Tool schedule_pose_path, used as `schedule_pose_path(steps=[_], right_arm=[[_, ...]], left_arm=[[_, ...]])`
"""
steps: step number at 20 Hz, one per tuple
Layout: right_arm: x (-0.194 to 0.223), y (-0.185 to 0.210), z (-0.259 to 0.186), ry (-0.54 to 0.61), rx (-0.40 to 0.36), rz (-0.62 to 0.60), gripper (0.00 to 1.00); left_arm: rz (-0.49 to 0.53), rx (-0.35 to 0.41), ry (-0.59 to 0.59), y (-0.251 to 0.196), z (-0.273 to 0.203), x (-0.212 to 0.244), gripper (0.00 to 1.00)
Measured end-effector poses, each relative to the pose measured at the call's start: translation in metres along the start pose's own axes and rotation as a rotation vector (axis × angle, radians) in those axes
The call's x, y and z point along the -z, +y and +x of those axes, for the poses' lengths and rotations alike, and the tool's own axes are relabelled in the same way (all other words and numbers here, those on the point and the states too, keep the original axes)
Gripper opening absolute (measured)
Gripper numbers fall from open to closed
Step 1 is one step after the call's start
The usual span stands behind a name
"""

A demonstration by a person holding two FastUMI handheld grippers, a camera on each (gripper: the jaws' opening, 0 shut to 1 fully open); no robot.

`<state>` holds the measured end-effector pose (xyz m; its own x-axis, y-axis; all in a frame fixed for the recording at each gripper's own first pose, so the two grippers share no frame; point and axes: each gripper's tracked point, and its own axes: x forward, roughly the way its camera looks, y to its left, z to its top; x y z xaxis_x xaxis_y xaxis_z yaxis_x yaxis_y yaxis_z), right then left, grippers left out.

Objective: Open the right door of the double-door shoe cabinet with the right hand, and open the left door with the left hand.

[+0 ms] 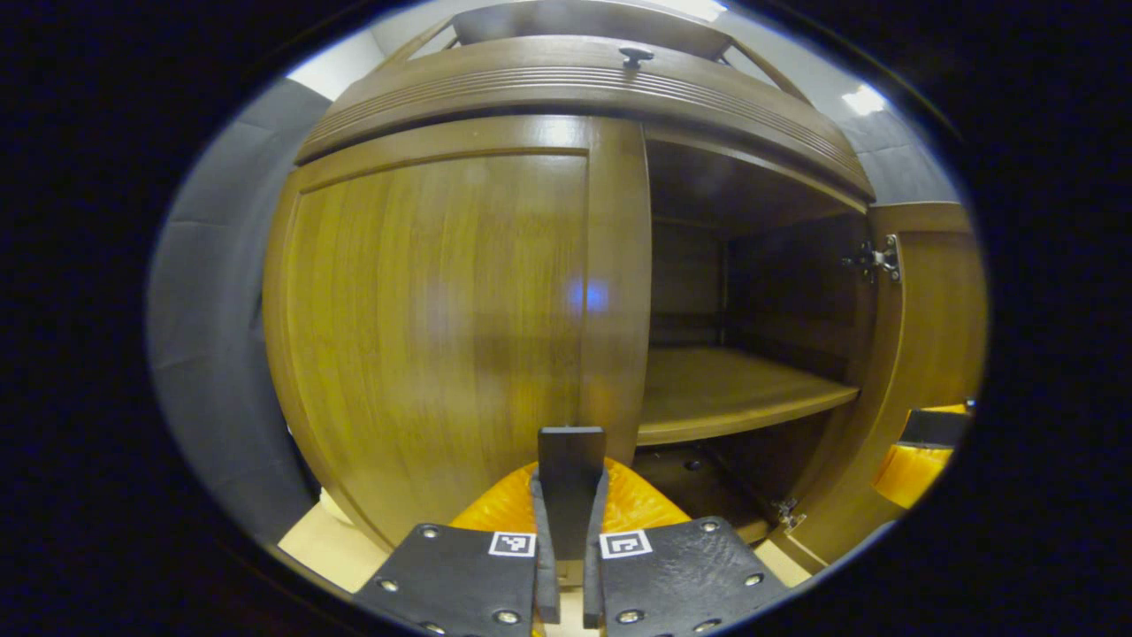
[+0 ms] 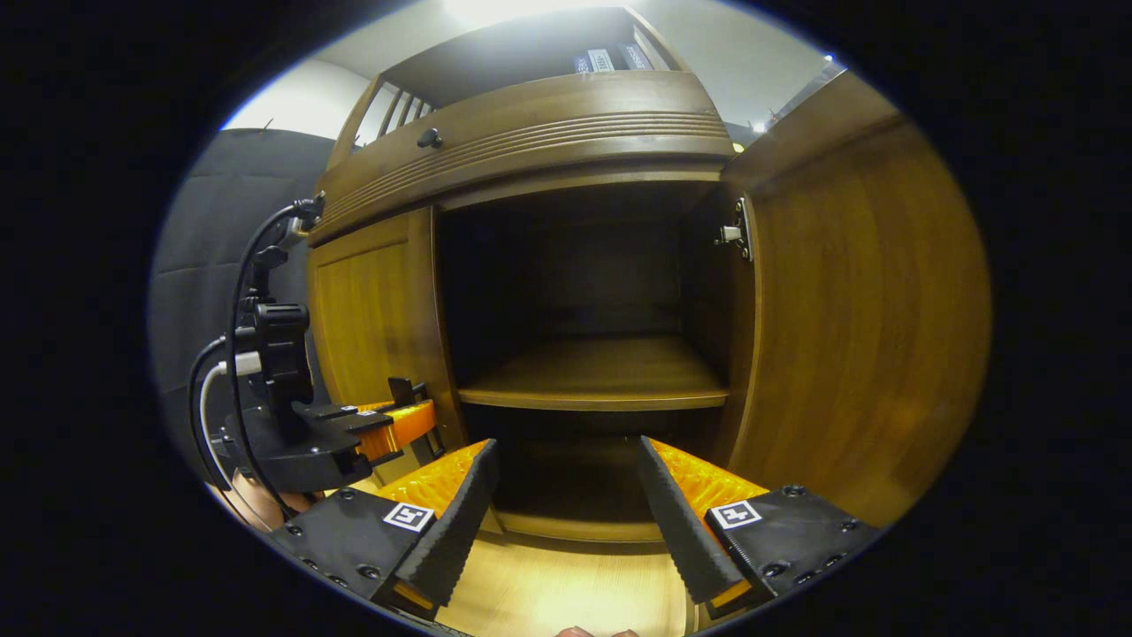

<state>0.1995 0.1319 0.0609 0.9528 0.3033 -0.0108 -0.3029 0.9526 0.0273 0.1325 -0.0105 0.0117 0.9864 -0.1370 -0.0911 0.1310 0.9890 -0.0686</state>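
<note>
The brown wooden shoe cabinet's left door (image 1: 433,336) stands closed against the frame. The right door (image 1: 937,336) is swung wide open, seen from its inner side (image 2: 867,336). In the left gripper view, my left gripper (image 1: 570,495) is shut on a dark flat handle (image 1: 570,456) at the left door's lower right edge. The right gripper view shows this left gripper (image 2: 402,425) at that same edge, a hand (image 2: 256,504) behind it. My right gripper (image 2: 566,504) hangs open before the open compartment, holding nothing. Its orange finger (image 1: 920,460) shows beside the open door.
Inside the open half, a bare wooden shelf (image 2: 601,372) crosses the dark interior. A drawer front with a small dark knob (image 2: 430,137) runs above both doors. Light wooden floor (image 2: 557,593) lies below. A hinge (image 1: 875,259) sits on the right door's inner edge.
</note>
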Motion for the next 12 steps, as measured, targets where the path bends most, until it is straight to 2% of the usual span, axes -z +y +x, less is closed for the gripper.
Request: schedule_pose_path(steps=[1, 5, 12], right_arm=[[0.000, 0.001, 0.000, 0.000, -0.004, -0.004, 0.93], [0.001, 0.003, 0.000, 0.001, -0.013, -0.005, 0.93], [0.005, 0.003, -0.011, 0.011, 0.014, 0.015, 0.92]], left_arm=[[-0.004, 0.003, 0.000, 0.000, -0.005, 0.002, 0.08], [-0.017, 0.006, 0.007, 0.000, -0.005, 0.004, 0.08], [-0.025, 0.028, 0.006, -0.002, -0.019, 0.003, 0.07]])
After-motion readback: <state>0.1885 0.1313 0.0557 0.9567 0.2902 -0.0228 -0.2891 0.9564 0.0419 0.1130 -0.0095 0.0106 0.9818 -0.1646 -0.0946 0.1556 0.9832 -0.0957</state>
